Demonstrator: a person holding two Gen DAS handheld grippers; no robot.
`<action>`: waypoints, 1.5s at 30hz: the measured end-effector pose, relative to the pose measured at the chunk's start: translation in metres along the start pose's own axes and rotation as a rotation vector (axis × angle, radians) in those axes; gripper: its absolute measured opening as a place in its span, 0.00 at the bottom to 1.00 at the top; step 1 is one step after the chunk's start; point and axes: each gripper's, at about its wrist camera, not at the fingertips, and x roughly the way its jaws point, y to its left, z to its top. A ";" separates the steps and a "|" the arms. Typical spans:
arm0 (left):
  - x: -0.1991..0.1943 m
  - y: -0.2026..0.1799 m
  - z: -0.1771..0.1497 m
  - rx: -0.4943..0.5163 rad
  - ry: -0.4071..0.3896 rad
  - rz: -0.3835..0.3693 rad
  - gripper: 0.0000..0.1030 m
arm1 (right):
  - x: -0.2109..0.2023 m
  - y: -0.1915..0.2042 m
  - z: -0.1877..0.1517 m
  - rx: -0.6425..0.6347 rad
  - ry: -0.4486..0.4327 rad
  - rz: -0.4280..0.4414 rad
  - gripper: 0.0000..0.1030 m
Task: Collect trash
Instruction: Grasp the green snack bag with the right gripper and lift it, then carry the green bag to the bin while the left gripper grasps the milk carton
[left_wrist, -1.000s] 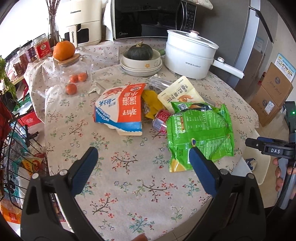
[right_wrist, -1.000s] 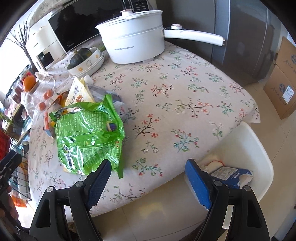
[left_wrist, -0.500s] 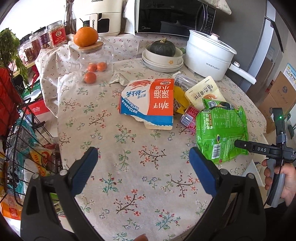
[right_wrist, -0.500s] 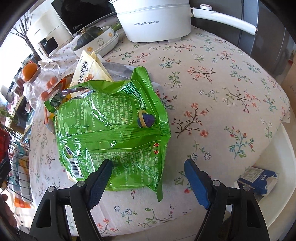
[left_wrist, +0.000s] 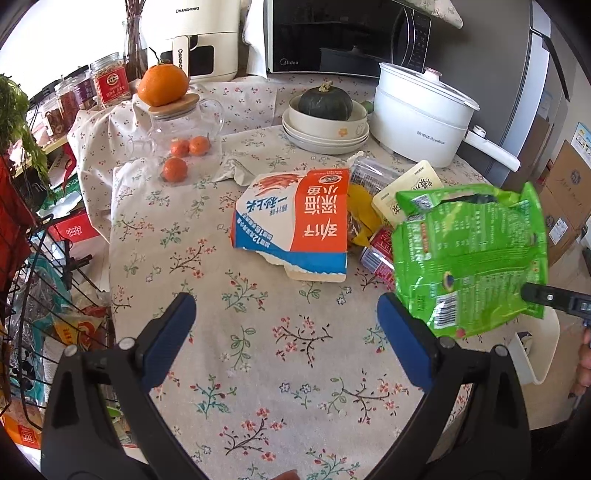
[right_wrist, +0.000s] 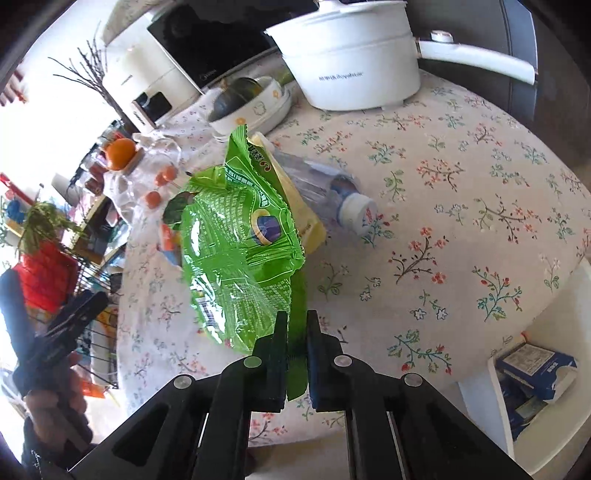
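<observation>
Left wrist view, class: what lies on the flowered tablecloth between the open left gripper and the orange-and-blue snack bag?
Nothing: in the left wrist view the flowered tablecloth is bare between the left gripper and the orange-and-blue snack bag.

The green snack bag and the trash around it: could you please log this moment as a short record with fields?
held item: green snack bag, lifted off the table
right gripper: has just been closing, now shut on the bag's bottom edge
left gripper: open, empty, above the tablecloth
trash left on table: orange and blue carton, yellow packet, plastic bottle
bin: white, at the table's edge, holding a blue box
</observation>
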 end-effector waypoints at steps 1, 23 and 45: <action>0.003 -0.002 0.002 0.001 -0.008 0.008 0.95 | -0.010 0.002 0.000 -0.010 -0.018 0.008 0.09; 0.090 -0.056 0.040 0.005 -0.002 0.235 0.55 | -0.116 -0.104 -0.010 0.139 -0.189 -0.119 0.09; -0.001 0.039 0.034 -0.277 -0.065 0.094 0.02 | -0.149 -0.102 -0.015 0.149 -0.286 -0.176 0.09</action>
